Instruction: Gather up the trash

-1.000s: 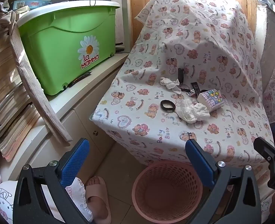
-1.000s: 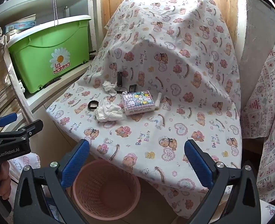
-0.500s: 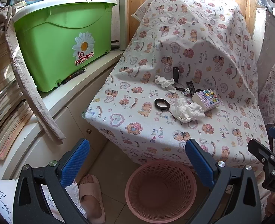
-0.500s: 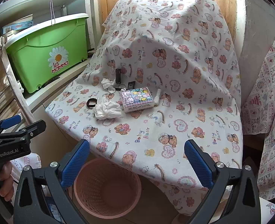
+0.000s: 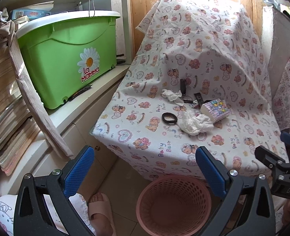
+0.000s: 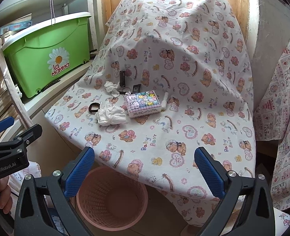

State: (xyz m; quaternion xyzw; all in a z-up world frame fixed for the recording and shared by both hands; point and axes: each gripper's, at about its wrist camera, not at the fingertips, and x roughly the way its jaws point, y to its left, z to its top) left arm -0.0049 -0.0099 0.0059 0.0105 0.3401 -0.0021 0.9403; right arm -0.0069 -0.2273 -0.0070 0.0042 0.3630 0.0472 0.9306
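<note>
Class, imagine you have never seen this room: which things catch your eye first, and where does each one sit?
The bright green tub with a daisy logo stands on the white shelf at the left. A bear-print cloth covers the table, with crumpled white tissues beside a tissue pack near its middle. A pink mesh basket waits on the floor below the table's near edge, seemingly empty.

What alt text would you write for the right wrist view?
The open right gripper hovers above a pink basket at the edge of a bear-print cloth, where two crumpled tissues lie beside a tissue pack.
</note>
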